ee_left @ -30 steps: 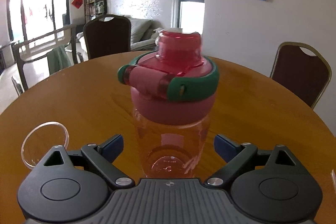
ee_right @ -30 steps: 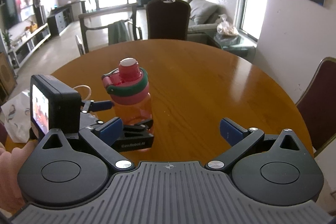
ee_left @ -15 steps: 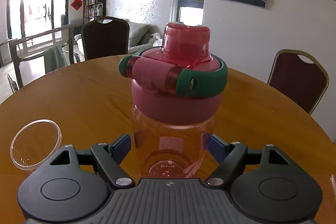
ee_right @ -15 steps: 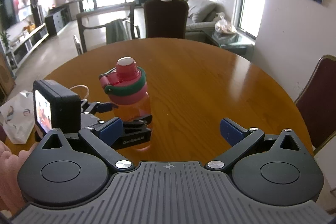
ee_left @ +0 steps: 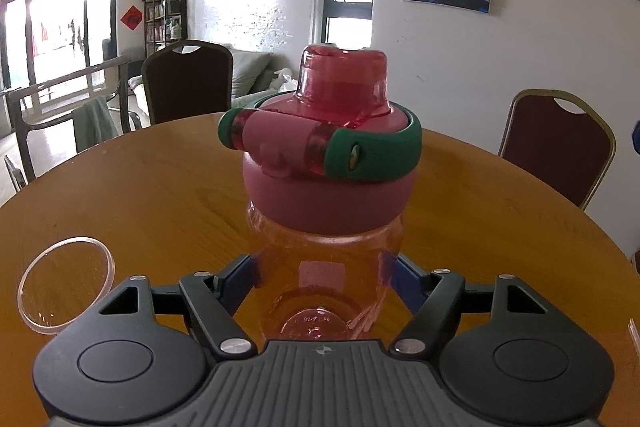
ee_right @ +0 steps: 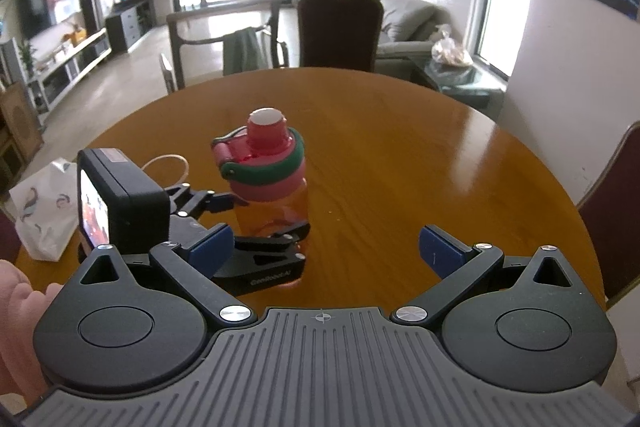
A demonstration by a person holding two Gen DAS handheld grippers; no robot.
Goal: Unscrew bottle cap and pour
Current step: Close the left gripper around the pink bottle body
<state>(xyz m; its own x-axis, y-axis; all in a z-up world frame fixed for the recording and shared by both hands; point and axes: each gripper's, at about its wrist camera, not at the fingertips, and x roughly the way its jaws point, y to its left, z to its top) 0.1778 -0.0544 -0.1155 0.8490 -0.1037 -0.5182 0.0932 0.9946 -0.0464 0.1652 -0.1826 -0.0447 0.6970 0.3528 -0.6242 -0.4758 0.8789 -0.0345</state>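
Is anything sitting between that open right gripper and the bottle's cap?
Nothing visible does. Only bare table lies between the open right gripper and the cap; the left gripper clamps the bottle lower down.

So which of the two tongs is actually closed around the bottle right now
The left tongs. Their blue pads press both sides of the orange bottle low on its body. The right tongs are wide open, with nothing between them, off to the bottle's side.

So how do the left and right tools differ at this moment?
The left tool is closed on the bottle low on its clear orange body; the right tool is open and holds nothing. The left sits at the bottle; the right hangs back over the table. Both have blue pads.
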